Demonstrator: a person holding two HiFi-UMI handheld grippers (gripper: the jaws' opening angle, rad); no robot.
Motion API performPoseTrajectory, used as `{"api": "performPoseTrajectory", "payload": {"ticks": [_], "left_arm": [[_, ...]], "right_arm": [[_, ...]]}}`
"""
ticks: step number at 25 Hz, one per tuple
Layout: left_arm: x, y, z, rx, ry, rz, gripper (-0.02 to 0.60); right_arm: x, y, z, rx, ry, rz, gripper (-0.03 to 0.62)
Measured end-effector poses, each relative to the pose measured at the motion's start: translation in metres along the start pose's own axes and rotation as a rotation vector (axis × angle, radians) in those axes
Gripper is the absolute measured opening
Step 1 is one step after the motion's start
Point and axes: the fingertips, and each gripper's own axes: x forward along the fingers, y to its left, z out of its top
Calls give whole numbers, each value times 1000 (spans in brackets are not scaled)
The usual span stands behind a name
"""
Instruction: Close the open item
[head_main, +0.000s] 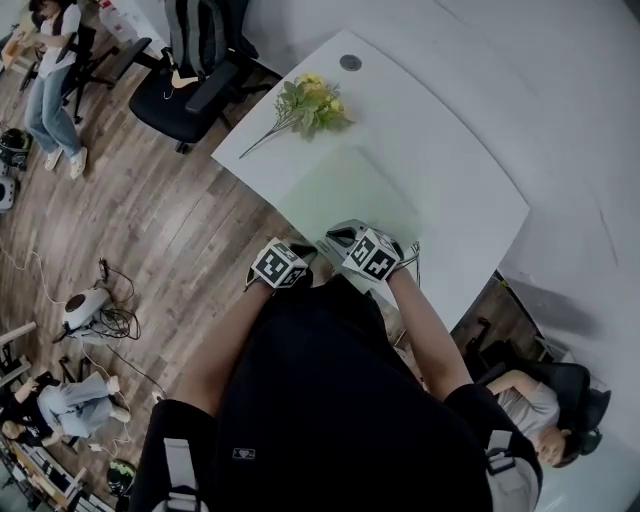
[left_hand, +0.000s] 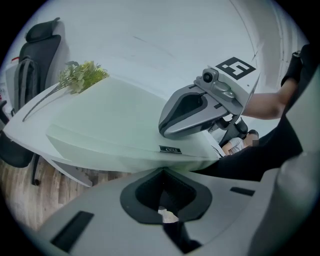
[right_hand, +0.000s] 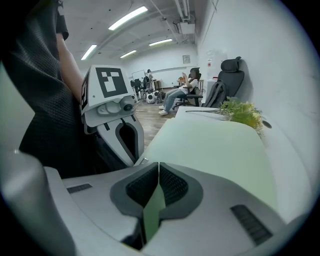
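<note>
A flat pale green item (head_main: 345, 190) with a small name label on its near edge lies on the white table (head_main: 455, 160). Both grippers meet at its near edge, in front of the person's body. The right gripper (right_hand: 158, 167) is shut on a thin pale green edge of the item (right_hand: 210, 145), which stretches away from its jaws. The left gripper (left_hand: 165, 172) is shut at the item's (left_hand: 110, 125) near edge, with a small pale bit showing between its pads. In the head view the left gripper (head_main: 303, 252) and right gripper (head_main: 345, 238) sit side by side.
A bunch of yellow-green flowers (head_main: 310, 105) lies at the table's far end, near a round grommet (head_main: 350, 62). A black office chair (head_main: 190, 95) stands off the far left corner. People sit or stand around the room (head_main: 55, 70). Cables lie on the wood floor (head_main: 110, 320).
</note>
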Motion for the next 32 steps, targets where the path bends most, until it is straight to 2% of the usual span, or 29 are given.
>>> {"api": "performPoseTrajectory", "payload": {"ticks": [3, 8, 13, 18, 27, 32], "left_arm": [[-11, 2, 6, 9, -31, 5, 5], [-37, 1, 31, -3, -178, 38, 5], [-55, -3, 48, -25, -258, 110, 5], [-69, -9, 58, -79, -336, 174, 5], [-86, -20, 61, -153, -437, 268, 5], [-95, -26, 61, -170, -464, 309, 5]], "right_arm": [[2, -1, 3, 0, -23, -25, 9], [-2, -2, 6, -12, -52, -47, 9], [-20, -8, 15, -15, -169, -105, 9], [-35, -6, 2, -43, -135, -82, 9], [-58, -6, 10, -16, -217, -54, 9], [-69, -8, 16, -8, -245, -61, 9]]}}
